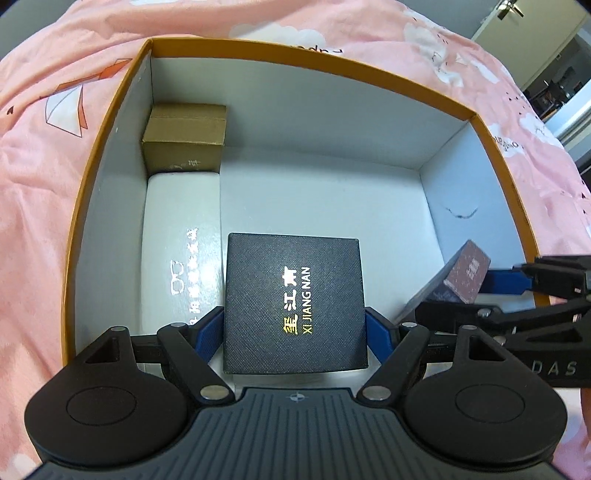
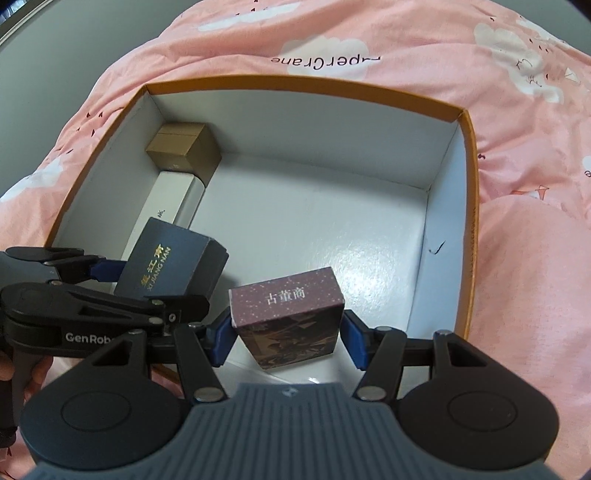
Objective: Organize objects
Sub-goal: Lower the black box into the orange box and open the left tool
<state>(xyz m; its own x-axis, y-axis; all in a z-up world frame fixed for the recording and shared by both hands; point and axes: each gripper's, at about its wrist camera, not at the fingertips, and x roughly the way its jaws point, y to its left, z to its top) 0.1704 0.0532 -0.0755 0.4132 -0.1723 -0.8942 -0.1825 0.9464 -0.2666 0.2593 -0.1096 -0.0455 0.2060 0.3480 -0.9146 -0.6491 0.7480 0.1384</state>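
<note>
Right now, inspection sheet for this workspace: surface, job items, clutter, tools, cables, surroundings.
Surface: pink printed bedding, wrinkled, under an open orange-rimmed storage box.
Job's things: brown carton in far left corner; white case in front of it along the left wall; black Xi Jiang Nan box; maroon box.
Clutter: nothing seen.
Tools: left tool shut on the black box; right tool shut on the maroon box; both inside the storage box.
Cables: nothing seen.
Surroundings: door beyond the bed.
</note>
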